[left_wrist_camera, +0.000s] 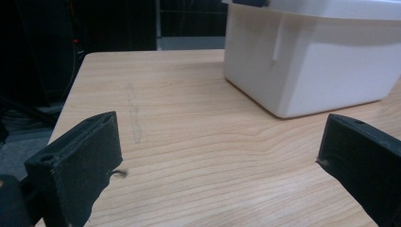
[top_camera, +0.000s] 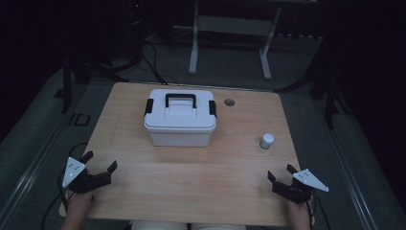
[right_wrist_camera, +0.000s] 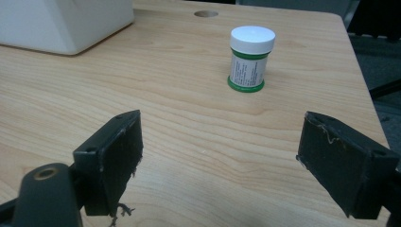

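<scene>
White storage box [top_camera: 180, 120] sits at upper centre of the wooden table [top_camera: 191, 177], with a small white-capped jar [top_camera: 266, 141] at right of centre. Left gripper [top_camera: 99, 163], lower left, and right gripper [top_camera: 281, 173], lower right, both gape wide with nothing held.

One white lidded box [top_camera: 180, 120], one small jar [top_camera: 267, 141], apparently capped, two grippers

Dim light swallows the room beyond the tabletop [top_camera: 191, 172]. The white box [left_wrist_camera: 307, 56] is cropped at the top and right edges of the left gripper view. Print on the small jar [right_wrist_camera: 248, 59] stays too fine to read; both forearms leave the high view's bottom edge.
</scene>
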